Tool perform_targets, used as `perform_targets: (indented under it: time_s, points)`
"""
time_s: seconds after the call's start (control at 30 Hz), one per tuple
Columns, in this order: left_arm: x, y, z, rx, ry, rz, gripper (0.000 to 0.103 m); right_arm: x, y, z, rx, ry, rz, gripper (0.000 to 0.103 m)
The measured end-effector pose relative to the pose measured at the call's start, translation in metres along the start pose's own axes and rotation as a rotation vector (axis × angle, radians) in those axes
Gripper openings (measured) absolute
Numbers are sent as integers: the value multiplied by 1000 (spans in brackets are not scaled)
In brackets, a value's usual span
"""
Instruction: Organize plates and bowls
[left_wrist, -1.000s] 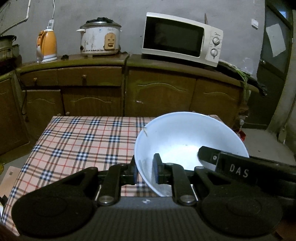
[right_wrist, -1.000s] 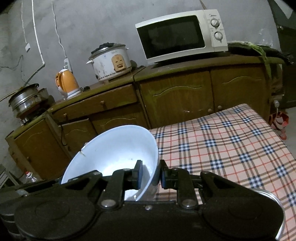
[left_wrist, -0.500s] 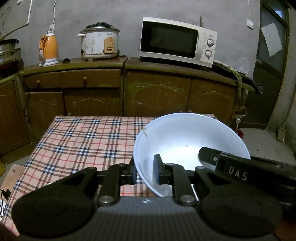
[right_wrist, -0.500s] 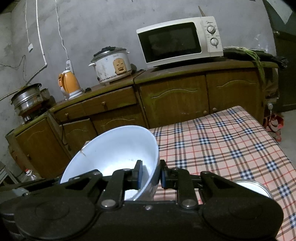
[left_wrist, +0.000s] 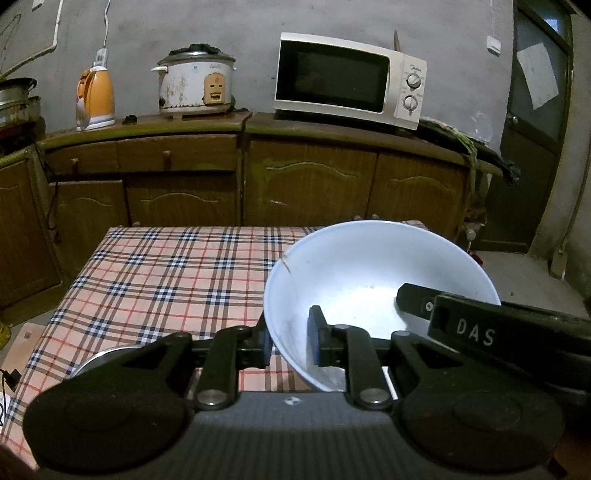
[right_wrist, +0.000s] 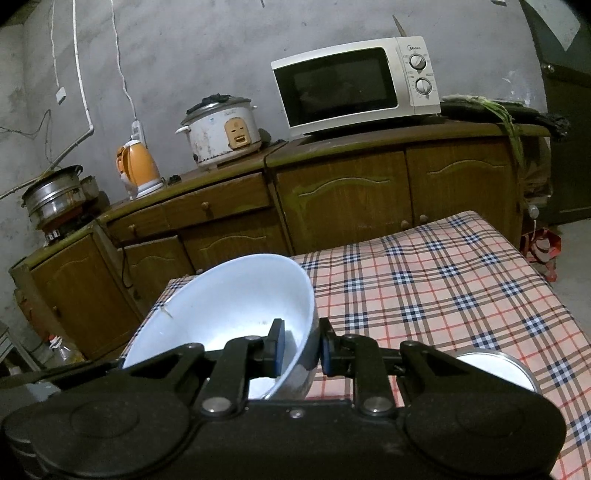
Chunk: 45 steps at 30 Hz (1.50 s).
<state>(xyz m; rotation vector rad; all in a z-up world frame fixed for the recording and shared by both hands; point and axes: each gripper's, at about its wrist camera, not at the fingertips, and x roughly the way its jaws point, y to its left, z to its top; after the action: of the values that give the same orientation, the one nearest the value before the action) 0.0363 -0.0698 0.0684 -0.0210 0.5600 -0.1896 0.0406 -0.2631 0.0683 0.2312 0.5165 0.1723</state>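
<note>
A large white bowl (left_wrist: 373, 273) is held in the air above the plaid table (left_wrist: 166, 273). My left gripper (left_wrist: 290, 341) is shut on its left rim, one finger inside and one outside. My right gripper (right_wrist: 301, 347) is shut on the bowl's (right_wrist: 229, 306) opposite rim, and its finger (left_wrist: 413, 299) shows inside the bowl in the left wrist view. A metal bowl (right_wrist: 495, 369) sits on the table at the lower right of the right wrist view. A metal rim (left_wrist: 99, 358) also shows under the left gripper.
Wooden cabinets (left_wrist: 310, 181) line the far wall, with a microwave (left_wrist: 347, 79), a rice cooker (left_wrist: 194, 83) and an orange kettle (left_wrist: 95, 99) on top. A steel pot (right_wrist: 51, 195) stands on a stove at the left. A dark door (left_wrist: 535, 122) is at the right.
Both grippers have risen and pulled back a little with the bowl. More of the table and the metal bowl beneath have come into view.
</note>
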Motion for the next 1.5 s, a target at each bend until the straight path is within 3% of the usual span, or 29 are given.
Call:
perform_targets:
  time_s: [1.5]
  points:
    - [-4, -9, -14, 13, 14, -13, 20, -13, -10, -15, 23, 1, -12, 26]
